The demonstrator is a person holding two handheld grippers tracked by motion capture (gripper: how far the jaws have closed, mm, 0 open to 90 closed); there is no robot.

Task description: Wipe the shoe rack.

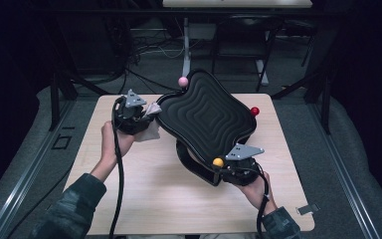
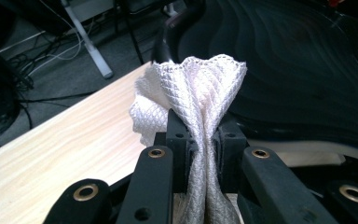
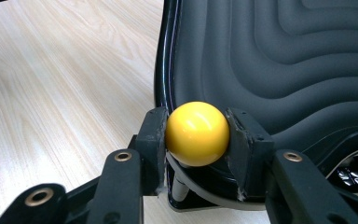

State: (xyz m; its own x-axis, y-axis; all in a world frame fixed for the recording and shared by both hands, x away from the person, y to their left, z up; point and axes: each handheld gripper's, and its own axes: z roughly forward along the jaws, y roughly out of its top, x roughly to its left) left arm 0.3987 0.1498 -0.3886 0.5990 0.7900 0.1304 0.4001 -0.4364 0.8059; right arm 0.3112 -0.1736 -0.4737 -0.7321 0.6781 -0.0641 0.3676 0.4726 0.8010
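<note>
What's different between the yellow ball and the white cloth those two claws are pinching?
The yellow ball is hard-looking, round and glossy; the white cloth is soft, mesh-textured and bunched into folds. The ball sits on a stem at the rim of the black ridged tray, while the cloth is loose, fanning out toward that tray's surface. The right gripper clamps the ball; the left gripper squeezes the cloth thin. Both are held firmly between black jaws.
</note>
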